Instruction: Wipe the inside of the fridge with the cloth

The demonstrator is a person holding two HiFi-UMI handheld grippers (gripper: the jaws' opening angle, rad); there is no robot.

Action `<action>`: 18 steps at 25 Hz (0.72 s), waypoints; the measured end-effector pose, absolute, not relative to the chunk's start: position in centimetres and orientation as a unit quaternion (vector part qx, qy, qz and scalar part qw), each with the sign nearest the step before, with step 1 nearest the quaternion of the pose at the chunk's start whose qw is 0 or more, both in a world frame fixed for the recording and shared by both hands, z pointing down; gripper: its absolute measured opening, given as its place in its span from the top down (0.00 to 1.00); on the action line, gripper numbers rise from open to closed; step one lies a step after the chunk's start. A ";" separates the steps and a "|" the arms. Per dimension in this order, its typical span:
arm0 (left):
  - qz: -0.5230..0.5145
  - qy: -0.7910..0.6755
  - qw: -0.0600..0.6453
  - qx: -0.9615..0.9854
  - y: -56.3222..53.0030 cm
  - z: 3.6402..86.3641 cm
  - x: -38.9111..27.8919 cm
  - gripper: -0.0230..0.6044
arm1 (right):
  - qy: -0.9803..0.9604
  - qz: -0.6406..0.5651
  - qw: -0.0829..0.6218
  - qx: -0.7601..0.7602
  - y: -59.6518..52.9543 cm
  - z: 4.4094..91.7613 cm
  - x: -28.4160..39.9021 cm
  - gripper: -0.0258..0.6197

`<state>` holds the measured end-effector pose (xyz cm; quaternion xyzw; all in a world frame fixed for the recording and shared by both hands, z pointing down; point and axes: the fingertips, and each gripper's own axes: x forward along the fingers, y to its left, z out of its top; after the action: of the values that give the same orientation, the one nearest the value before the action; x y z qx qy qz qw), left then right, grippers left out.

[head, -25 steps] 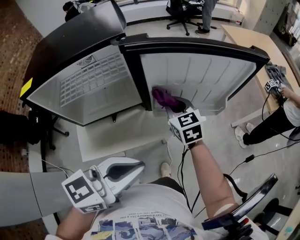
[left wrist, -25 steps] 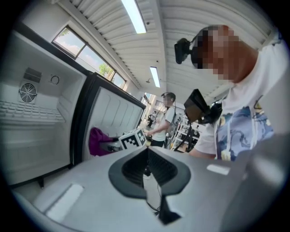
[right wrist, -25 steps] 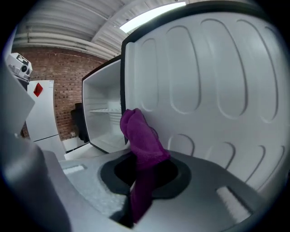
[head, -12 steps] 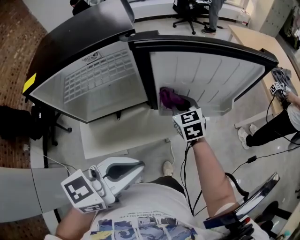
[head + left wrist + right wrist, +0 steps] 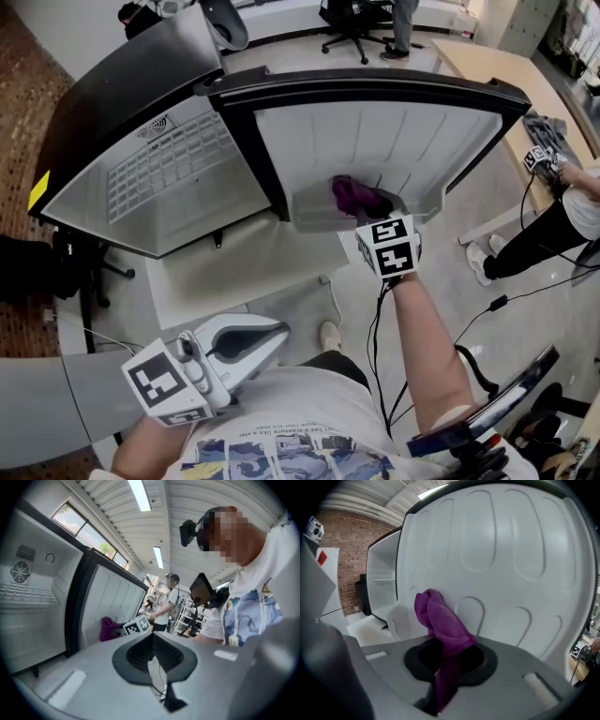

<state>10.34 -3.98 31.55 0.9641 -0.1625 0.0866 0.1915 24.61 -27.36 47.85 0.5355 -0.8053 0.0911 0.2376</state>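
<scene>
Purple cloth is clamped in my right tool and pressed against the white inner liner of the open fridge door. My left tool hangs low by my body, jaws together, nothing between them.

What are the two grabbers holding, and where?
The right gripper pinches the purple cloth by one end. The left gripper holds nothing; its jaws are together.

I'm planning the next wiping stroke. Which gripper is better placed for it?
Right. The right gripper is shut on the purple cloth, which sits against the fridge door's white inner liner. The left gripper, jaws together and empty, hangs low by the person's torso, away from the fridge.
</scene>
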 end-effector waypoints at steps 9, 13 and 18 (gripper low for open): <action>0.084 -0.134 0.192 0.968 -4.3 31.6 13.0 0.95 | -0.751 0.098 0.245 0.605 -26.6 47.8 33.3 0.88; 0.085 -0.122 0.192 0.970 -4.2 31.6 14.1 0.95 | -0.731 0.101 0.239 0.631 -26.2 47.3 36.5 0.88; 0.087 -0.111 0.189 0.972 -4.3 31.6 15.1 0.95 | -0.716 0.096 0.229 0.653 -25.6 46.5 38.9 0.88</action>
<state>15.15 -4.29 31.63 0.9717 -0.1111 0.0869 0.1893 38.92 -25.60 46.49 0.6526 -0.7160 0.0956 0.2287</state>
